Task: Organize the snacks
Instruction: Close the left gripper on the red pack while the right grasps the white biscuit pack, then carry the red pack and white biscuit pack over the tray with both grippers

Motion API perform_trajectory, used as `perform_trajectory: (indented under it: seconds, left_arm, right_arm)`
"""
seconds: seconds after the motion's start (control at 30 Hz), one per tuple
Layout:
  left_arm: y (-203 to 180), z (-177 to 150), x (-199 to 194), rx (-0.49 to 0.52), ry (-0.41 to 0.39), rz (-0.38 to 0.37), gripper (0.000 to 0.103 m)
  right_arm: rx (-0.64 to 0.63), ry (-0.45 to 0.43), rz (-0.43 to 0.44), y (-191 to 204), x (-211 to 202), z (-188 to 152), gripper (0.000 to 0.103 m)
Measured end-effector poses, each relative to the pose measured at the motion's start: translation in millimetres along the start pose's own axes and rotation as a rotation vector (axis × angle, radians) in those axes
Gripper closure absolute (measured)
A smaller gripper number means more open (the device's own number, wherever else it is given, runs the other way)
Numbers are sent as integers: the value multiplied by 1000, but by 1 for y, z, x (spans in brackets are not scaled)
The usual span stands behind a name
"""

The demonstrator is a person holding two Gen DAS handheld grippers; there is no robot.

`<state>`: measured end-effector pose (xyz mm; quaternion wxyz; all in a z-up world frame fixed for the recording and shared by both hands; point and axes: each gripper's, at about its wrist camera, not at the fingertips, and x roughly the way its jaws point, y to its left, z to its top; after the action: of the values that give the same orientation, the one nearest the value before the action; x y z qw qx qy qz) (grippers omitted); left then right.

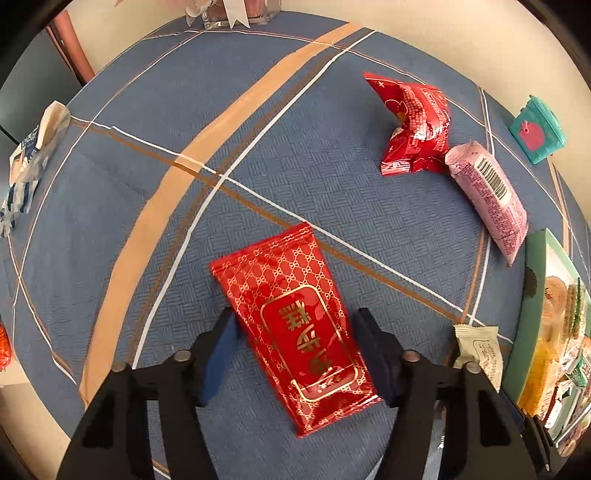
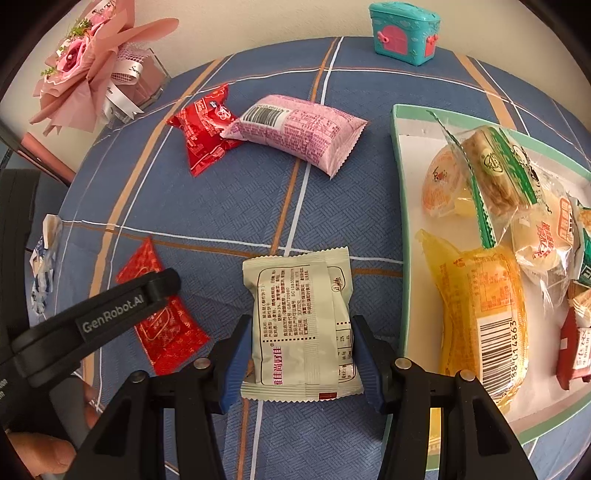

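Observation:
A flat red packet with a gold pattern (image 1: 288, 295) lies lengthwise between the blue pads of my left gripper (image 1: 295, 314), which press on its long edges just above the blue checked tablecloth (image 1: 147, 166). The right wrist view shows that packet (image 2: 170, 336) under the left gripper's black finger (image 2: 147, 291). My right gripper (image 2: 301, 319) is shut on a pale green packet (image 2: 295, 295), held upright just left of the green-rimmed white tray (image 2: 400, 221). The tray holds several wrapped snacks, among them a yellow packet (image 2: 480, 295). The pale green packet (image 1: 480, 350) also shows in the left wrist view.
A crumpled red packet (image 1: 413, 125) and a pink packet (image 1: 487, 199) lie together farther back. A blue-and-white packet (image 1: 29, 166) sits at the table's left edge. A teal toy chest (image 2: 404, 31) and a pink bouquet (image 2: 85, 66) stand at the back. A hand (image 2: 37, 458) shows low left.

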<state>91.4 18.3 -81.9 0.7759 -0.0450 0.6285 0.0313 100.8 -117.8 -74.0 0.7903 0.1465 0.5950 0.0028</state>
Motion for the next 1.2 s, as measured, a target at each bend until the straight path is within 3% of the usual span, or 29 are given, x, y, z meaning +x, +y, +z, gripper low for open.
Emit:
perform_trajectory:
  seconds: [0.1, 0.4, 0.93, 1.2]
  left_arm:
    - [-3, -4, -2, 7, 3, -6, 50]
    - [6, -6, -14, -37, 8, -87, 55]
    - [10, 7, -108, -32, -194, -149, 55]
    - [-10, 5, -122, -18, -261, -174, 55]
  right_arm:
    - [3, -1, 8, -1, -3, -2, 48]
    - [4, -16, 41, -3, -16, -3, 48]
    - [14, -149, 130, -12, -84, -8, 48]
    - [26, -218, 84, -23, -119, -8, 48]
